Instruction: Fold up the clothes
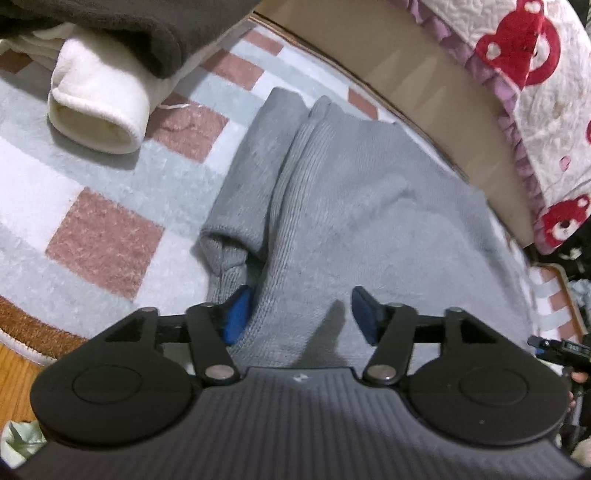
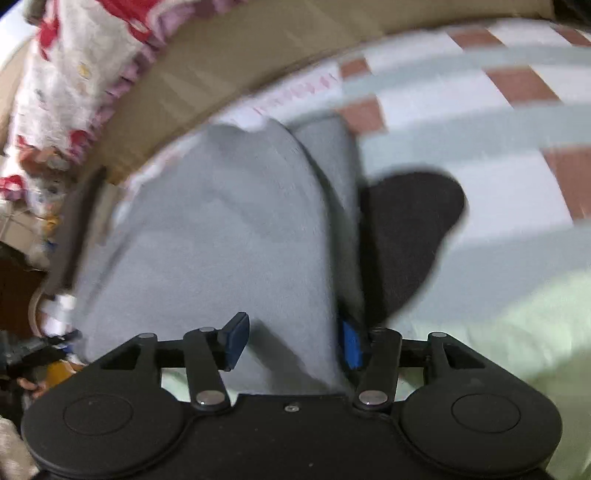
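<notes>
A grey knit garment (image 1: 351, 206) lies folded on a checked rug (image 1: 103, 236), with a sleeve doubled over along its left side. My left gripper (image 1: 301, 314) hovers low over its near edge, open, blue pads wide apart with grey cloth lying between them; the left pad (image 1: 238, 314) sits against the sleeve fold. In the blurred right wrist view the same grey garment (image 2: 221, 229) fills the middle. My right gripper (image 2: 293, 341) is open over it, the cloth between its pads but not pinched. A dark piece of cloth (image 2: 410, 236) lies just right of the garment.
A rolled white garment (image 1: 96, 107) and a dark brown one (image 1: 147, 33) lie at the rug's far left. A tan board (image 1: 424, 85) runs along the far edge, under a quilt with red bears (image 1: 535, 74). Pale green cloth (image 2: 517, 332) lies near right. Wood floor (image 1: 14, 369) shows beyond the rug.
</notes>
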Motion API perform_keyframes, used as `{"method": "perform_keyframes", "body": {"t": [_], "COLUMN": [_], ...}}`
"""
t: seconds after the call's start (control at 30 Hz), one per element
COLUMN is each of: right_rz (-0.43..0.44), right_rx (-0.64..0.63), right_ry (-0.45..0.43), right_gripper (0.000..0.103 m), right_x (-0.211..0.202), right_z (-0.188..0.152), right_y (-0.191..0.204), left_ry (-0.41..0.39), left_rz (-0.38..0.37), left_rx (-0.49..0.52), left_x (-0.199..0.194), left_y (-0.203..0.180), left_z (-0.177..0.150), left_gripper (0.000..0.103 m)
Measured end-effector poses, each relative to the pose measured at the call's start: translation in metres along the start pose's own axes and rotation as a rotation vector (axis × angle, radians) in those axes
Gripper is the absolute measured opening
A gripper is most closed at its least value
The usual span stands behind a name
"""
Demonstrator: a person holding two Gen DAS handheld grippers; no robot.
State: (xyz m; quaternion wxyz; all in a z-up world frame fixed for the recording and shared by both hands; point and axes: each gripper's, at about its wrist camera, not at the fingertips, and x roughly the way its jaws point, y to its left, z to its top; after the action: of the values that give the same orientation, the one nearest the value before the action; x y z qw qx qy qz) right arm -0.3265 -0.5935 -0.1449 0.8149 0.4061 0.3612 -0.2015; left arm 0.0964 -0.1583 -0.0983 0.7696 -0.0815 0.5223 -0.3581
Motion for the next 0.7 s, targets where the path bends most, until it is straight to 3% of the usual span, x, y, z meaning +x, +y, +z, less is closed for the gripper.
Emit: {"method": "perform_keyframes", "body": {"t": [0.03, 0.07, 0.1, 0.13, 0.2, 0.27, 0.33, 0.43, 0.5, 0.57, 0.7], "right_rz": [-0.029, -0.058, -0.079, -0.042, 0.043, 0.021, -0.005, -0.142, -0.267, -0.309, -0.287], "right_rx": [-0.011, -0.023, -0.032, -0.027, 0.004, -0.045, -0.095, -0.171, -0.195, -0.188, -0.235], "right_ry": [-0.001, -0.002, -0.004, -0.019, -0.077, -0.067, -0.054, 0.038, 0.054, 0.030, -0.081], "right_gripper": [0.046, 0.036, 0.014, 0.011, 0.010, 0.007, 0.007, 0.007, 0.011, 0.017, 0.035], "right_x": [0.005, 0.009, 0.012, 0.006, -0.021, -0.037, -0.052, -0.024, -0.005, -0.002, -0.026], "right_z": [-0.003, -0.006, -0.009, -0.006, 0.002, 0.004, 0.006, -0.010, -0.021, -0.022, -0.001], "right_y": [0.003, 0.006, 0.009, 0.013, 0.017, 0.020, 0.023, 0.024, 0.025, 0.028, 0.042], "left_ry": [0.002, 0.005, 0.005, -0.015, -0.094, -0.134, -0.109, -0.003, 0.023, 0.015, -0.066], "left_rz": [0.017, 0.032, 0.027, 0.032, 0.033, 0.011, 0.052, 0.139, 0.164, 0.162, 0.171], "left_rx": [0.025, 0.061, 0.100, 0.119, 0.114, 0.060, 0.078, 0.120, 0.133, 0.123, 0.146], "left_x": [0.004, 0.006, 0.005, -0.001, -0.023, -0.041, -0.041, -0.020, -0.010, -0.011, -0.026], "left_y": [-0.003, -0.007, -0.012, -0.016, -0.019, -0.013, -0.012, -0.010, -0.010, -0.009, -0.013], "left_z": [-0.002, -0.002, -0.003, -0.003, 0.001, 0.003, -0.002, -0.013, -0.013, -0.010, -0.007], "left_gripper": [0.046, 0.005, 0.006, 0.006, 0.006, 0.006, 0.006, 0.007, 0.008, 0.016, 0.026]}}
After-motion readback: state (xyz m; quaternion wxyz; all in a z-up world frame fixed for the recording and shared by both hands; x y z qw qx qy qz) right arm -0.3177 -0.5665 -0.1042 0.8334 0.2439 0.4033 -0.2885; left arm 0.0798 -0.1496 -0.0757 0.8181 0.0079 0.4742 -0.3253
